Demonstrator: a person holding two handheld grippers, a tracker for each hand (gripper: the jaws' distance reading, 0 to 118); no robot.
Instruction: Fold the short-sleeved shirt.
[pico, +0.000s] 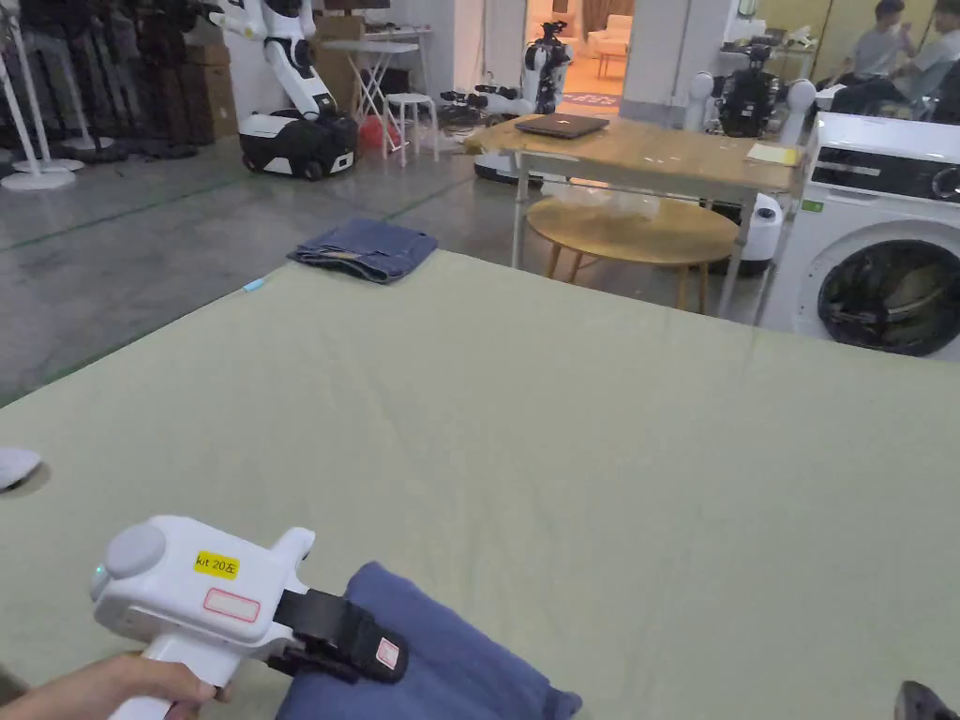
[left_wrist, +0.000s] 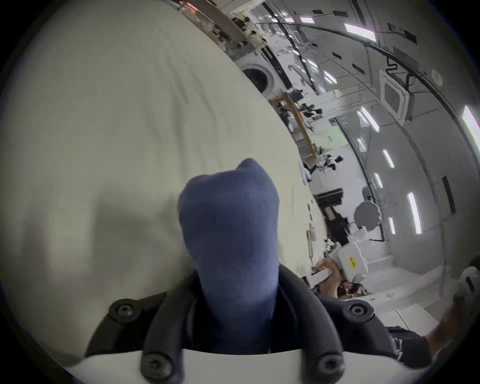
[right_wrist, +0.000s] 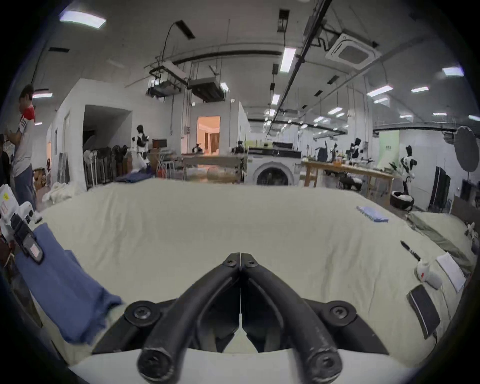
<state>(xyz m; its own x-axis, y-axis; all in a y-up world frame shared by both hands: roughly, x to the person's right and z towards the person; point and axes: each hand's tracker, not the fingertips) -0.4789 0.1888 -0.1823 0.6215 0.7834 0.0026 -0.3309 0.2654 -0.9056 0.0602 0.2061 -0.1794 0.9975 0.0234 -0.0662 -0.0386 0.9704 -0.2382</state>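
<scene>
A blue short-sleeved shirt lies bunched at the near edge of the pale green table. My left gripper, white with black jaws, is shut on a fold of it. In the left gripper view the shirt rises as a thick roll from between the jaws of the left gripper. In the right gripper view the right gripper is shut with nothing in it, low over the table. The shirt and the left gripper sit off to its left.
A folded blue garment rests at the table's far left corner. A washing machine and wooden tables stand beyond. A notebook, pen, phone and small white device lie on the table's right side.
</scene>
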